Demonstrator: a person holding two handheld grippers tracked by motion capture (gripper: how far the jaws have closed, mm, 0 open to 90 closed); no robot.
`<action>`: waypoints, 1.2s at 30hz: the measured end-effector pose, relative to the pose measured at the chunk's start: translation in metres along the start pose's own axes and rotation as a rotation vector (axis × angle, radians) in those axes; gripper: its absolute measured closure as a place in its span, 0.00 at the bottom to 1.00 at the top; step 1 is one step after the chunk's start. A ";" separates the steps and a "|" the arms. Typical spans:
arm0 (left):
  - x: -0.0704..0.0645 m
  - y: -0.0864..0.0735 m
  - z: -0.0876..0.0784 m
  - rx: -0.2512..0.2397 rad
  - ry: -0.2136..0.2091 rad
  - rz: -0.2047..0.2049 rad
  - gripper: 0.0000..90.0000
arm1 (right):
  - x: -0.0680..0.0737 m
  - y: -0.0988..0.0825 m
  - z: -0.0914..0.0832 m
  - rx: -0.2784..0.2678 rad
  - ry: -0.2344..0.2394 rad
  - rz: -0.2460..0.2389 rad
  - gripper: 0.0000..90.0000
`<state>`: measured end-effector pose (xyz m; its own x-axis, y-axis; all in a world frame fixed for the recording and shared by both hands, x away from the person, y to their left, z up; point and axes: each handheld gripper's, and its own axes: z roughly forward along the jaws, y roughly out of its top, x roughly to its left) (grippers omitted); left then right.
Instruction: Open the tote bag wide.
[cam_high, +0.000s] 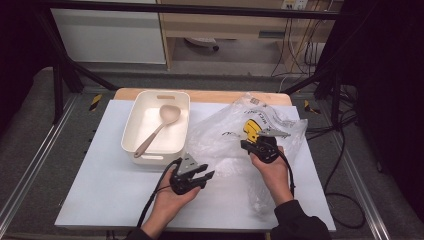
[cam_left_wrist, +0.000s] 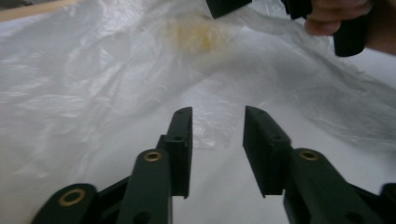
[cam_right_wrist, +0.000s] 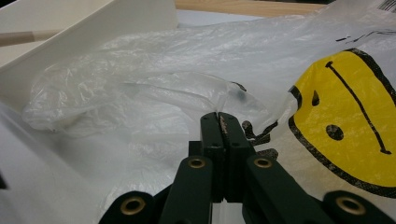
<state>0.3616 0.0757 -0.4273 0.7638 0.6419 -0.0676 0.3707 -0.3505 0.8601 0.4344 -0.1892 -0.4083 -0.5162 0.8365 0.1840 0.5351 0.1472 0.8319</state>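
Clear plastic bag (cam_high: 235, 135), printed with a yellow smiley face, lies crumpled across the right half of a white table (cam_high: 100, 185) in the high view, just right of a white tub (cam_high: 145, 155) holding a beige spoon (cam_high: 159, 125). The left gripper (cam_high: 206, 173) sits at the bag's near left edge; the right gripper (cam_high: 252, 137) rests on the bag's middle beside the print. From the left gripper view, the jaws stand partly apart over the film's edge, pressing nothing, with the person's right hand (cam_left_wrist: 336, 16) at far right. From the right gripper view, the right gripper's (cam_right_wrist: 220, 116) jaws are pressed together on a fold of the bag, the smiley at right and the tub's wall at far left.
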 end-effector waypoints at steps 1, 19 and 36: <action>0.000 0.001 0.009 0.012 -0.004 0.006 0.77 | 0.000 0.000 0.000 0.000 0.000 0.000 1.00; 0.012 0.019 0.080 0.141 0.037 0.057 0.99 | -0.001 0.008 -0.008 -0.033 0.007 0.016 1.00; 0.026 0.021 0.091 0.187 0.036 0.076 1.00 | -0.002 0.028 -0.036 -0.102 0.008 0.058 1.00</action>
<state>0.4373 0.0231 -0.4574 0.7752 0.6315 0.0143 0.4074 -0.5172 0.7526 0.4264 -0.2053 -0.3666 -0.4919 0.8376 0.2377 0.4939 0.0437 0.8684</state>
